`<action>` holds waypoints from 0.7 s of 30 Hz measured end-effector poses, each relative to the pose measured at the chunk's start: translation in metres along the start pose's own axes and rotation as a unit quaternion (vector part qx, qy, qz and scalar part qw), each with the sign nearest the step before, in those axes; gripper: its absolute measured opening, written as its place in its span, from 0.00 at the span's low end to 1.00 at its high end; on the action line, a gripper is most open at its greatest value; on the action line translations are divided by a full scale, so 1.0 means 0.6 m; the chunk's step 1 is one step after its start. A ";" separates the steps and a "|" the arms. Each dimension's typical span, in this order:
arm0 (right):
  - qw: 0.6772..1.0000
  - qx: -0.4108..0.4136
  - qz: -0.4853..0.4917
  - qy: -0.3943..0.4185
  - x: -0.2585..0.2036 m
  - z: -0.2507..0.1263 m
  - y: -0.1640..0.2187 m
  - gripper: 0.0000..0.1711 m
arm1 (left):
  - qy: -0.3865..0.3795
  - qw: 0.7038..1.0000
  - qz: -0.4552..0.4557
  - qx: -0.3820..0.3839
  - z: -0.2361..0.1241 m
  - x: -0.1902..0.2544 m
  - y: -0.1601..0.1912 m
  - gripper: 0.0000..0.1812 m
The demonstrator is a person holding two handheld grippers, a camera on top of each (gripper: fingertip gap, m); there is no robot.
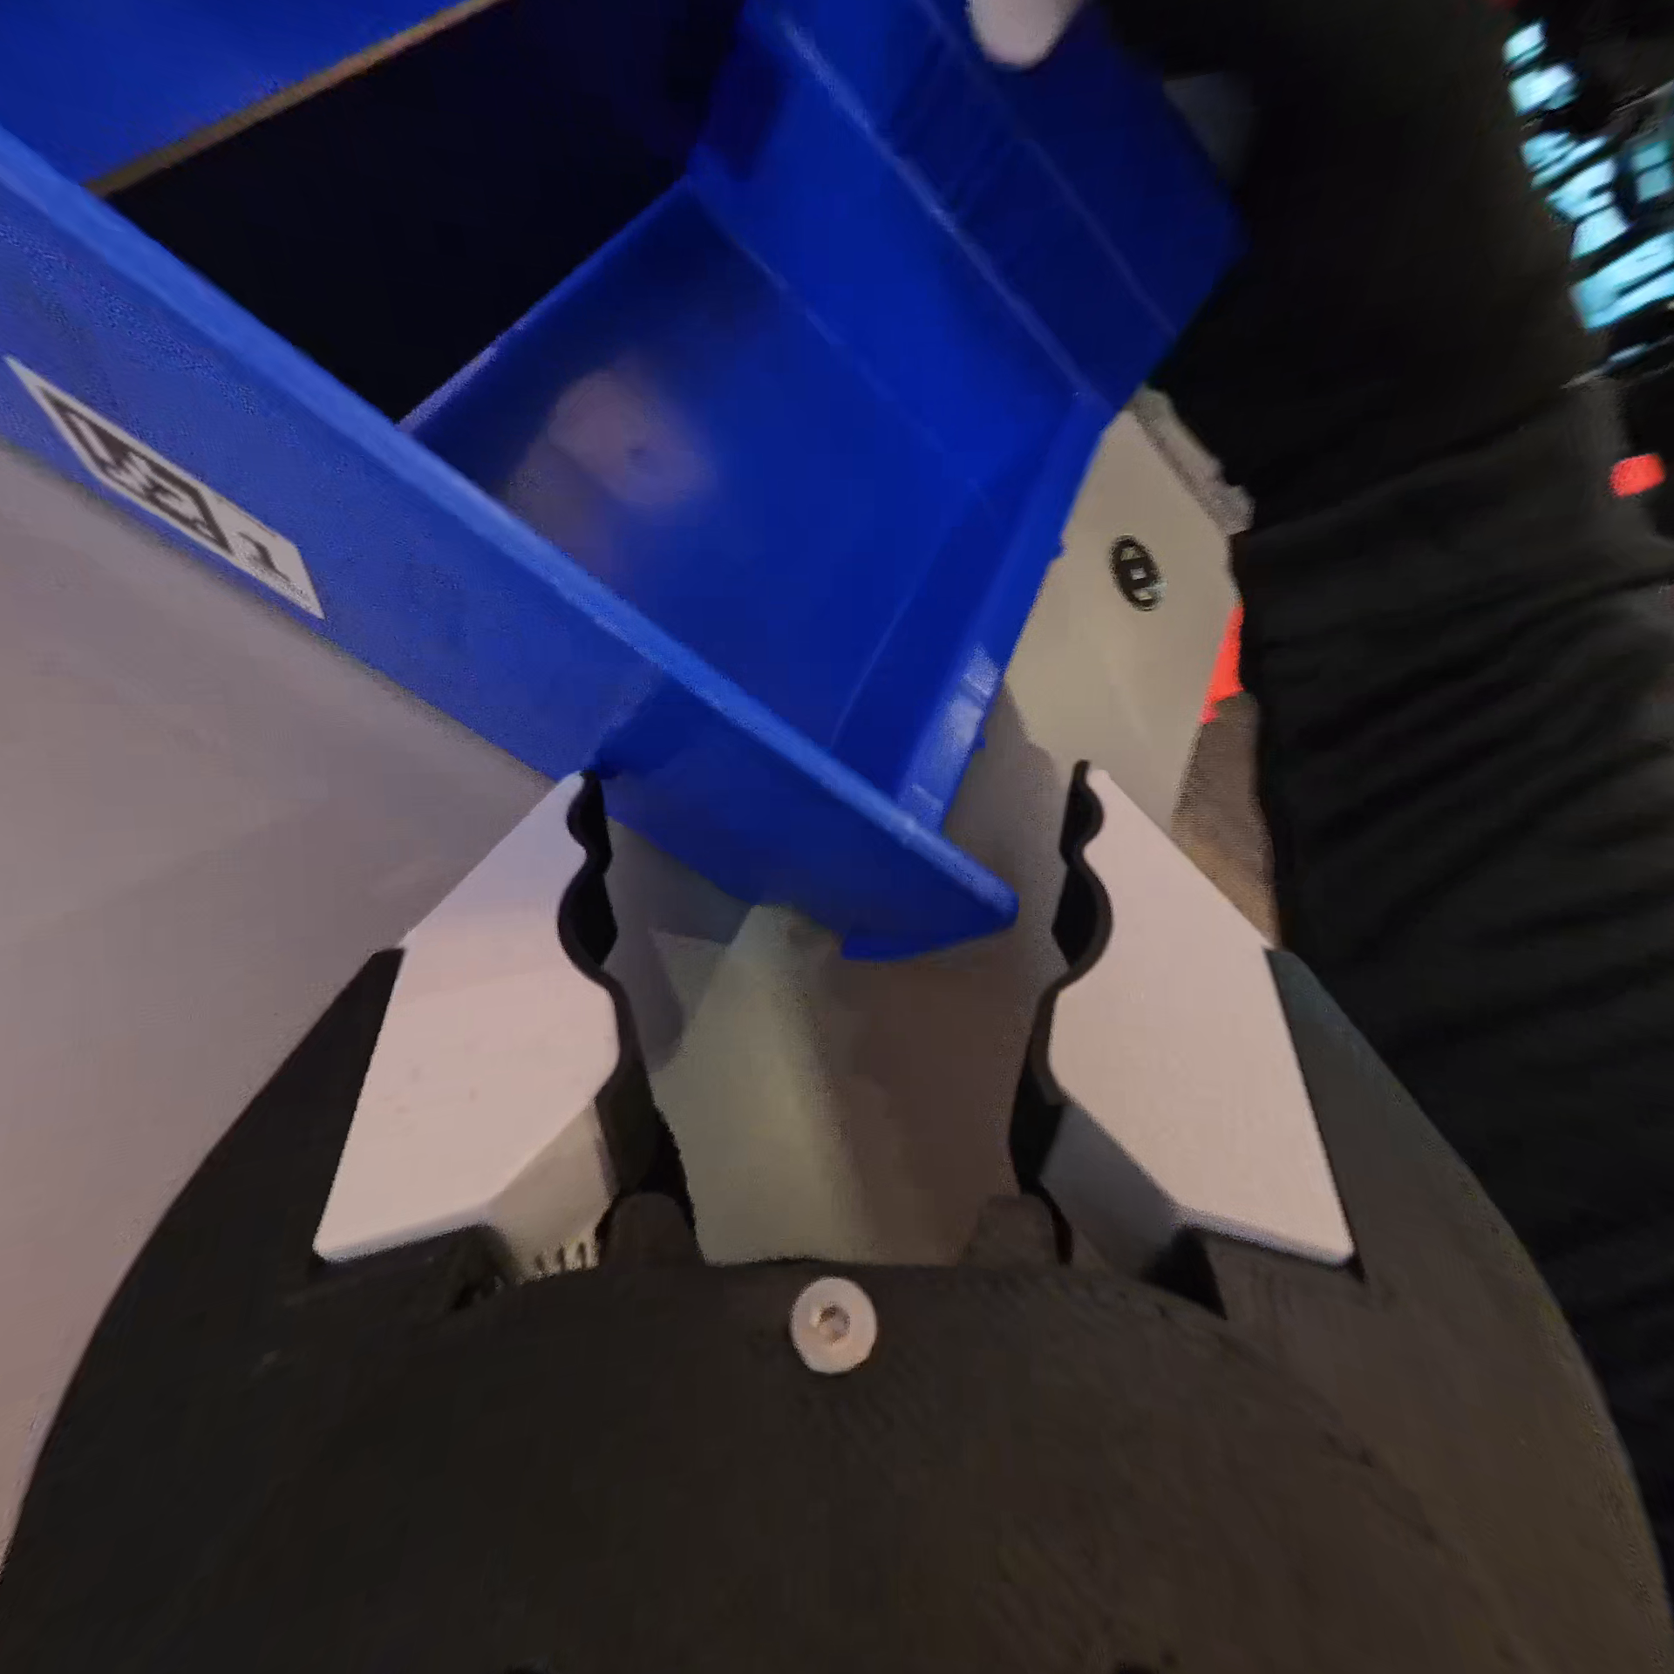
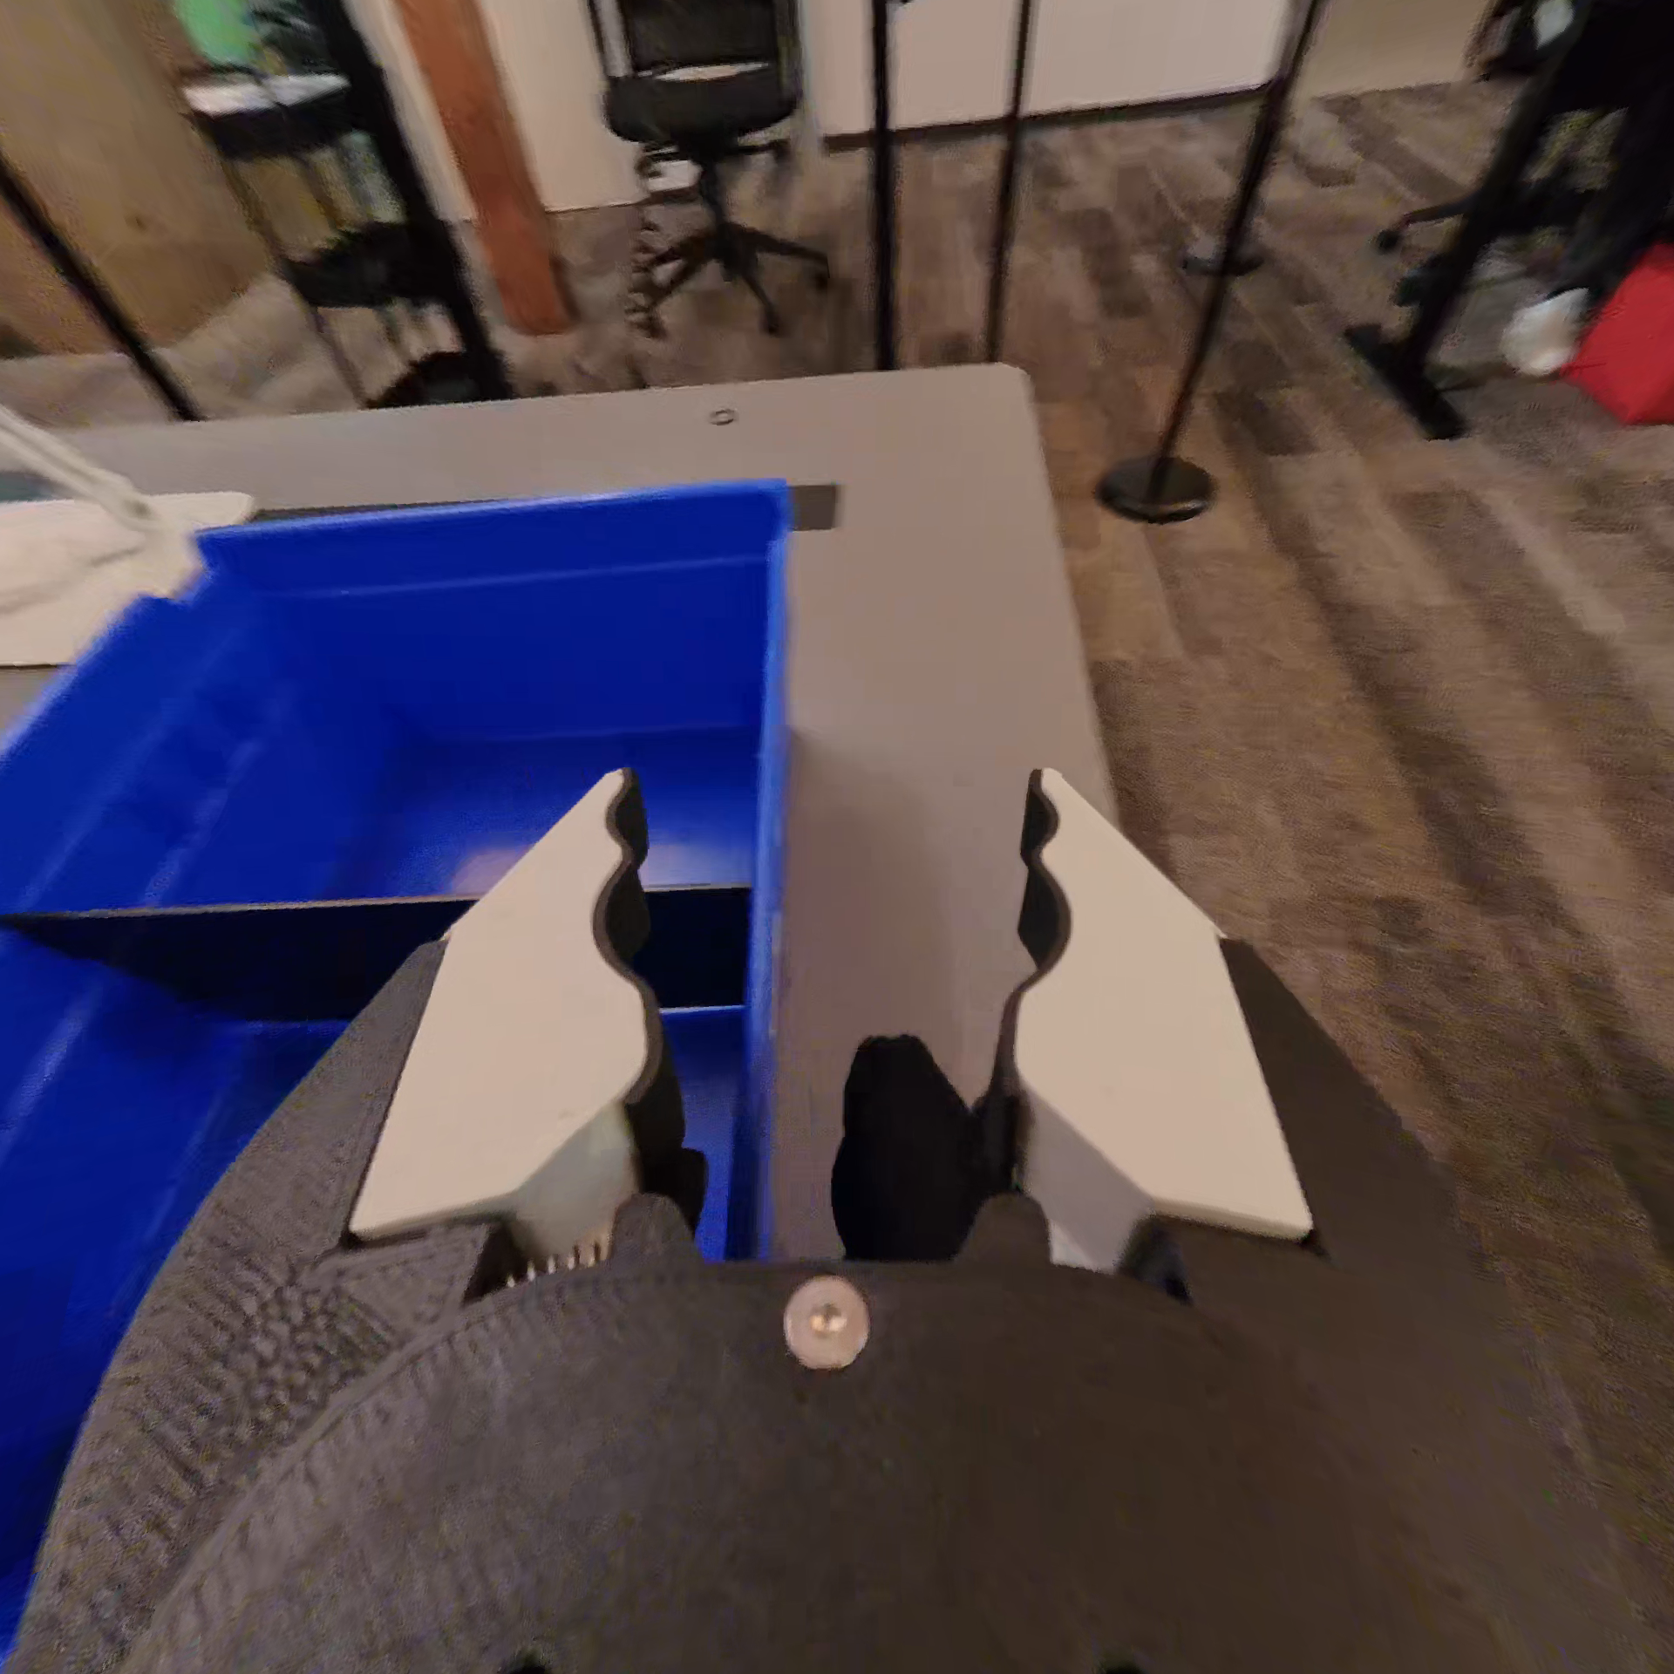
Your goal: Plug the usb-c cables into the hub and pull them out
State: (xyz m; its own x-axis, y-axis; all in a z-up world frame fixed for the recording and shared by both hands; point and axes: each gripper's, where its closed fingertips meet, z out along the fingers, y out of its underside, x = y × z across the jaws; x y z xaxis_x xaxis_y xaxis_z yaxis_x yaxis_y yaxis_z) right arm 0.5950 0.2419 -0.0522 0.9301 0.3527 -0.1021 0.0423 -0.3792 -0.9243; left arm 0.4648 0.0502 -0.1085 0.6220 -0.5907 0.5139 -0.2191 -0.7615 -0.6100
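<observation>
In the left wrist view the left gripper (image 1: 833, 788) is spread wide and holds nothing; a corner of the blue divided bin (image 1: 543, 580) lies between its tips. In the right wrist view the right gripper (image 2: 829, 788) is spread too, empty, above the bin's right wall (image 2: 774, 815) and the grey table (image 2: 915, 634). Neither hub nor cables are visible

The bin (image 2: 453, 634) is a saturated blue inside and out, crossed by a near-black divider (image 2: 272, 942), and in the left wrist view it carries a white sticker (image 1: 163, 489) printed with a black square pattern. Each gripper has pale grey-white fingers (image 2: 525, 996) edged with black wavy pads on a textured black body. The table (image 2: 906, 634) is plain grey. The floor (image 2: 1359, 725) is mottled brown and grey.
</observation>
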 end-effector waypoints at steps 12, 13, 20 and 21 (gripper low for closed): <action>0.981 0.045 -0.180 -0.053 -0.368 -0.110 -0.073 0.73 | -0.075 0.996 0.020 0.046 -0.278 -0.100 0.104 0.46; 0.977 0.026 -0.183 -0.103 -0.442 -0.103 -0.047 0.73 | -0.089 0.995 0.009 0.045 -0.305 -0.124 0.121 0.45; 0.904 -0.173 -0.186 -0.342 -0.804 -0.049 0.187 0.90 | -0.219 0.975 -0.021 -0.021 -0.438 -0.295 0.244 0.36; 0.896 -0.189 -0.190 -0.355 -0.830 -0.041 0.210 0.89 | -0.238 0.971 -0.026 -0.018 -0.454 -0.317 0.249 0.30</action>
State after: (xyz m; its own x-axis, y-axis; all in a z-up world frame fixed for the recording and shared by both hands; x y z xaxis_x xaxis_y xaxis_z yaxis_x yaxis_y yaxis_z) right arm 0.1461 -0.0026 -0.1085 0.3626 0.9216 -0.1385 0.5512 -0.3320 -0.7655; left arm 0.1090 -0.0242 -0.1333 0.9074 -0.3688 0.2014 -0.2000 -0.8006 -0.5648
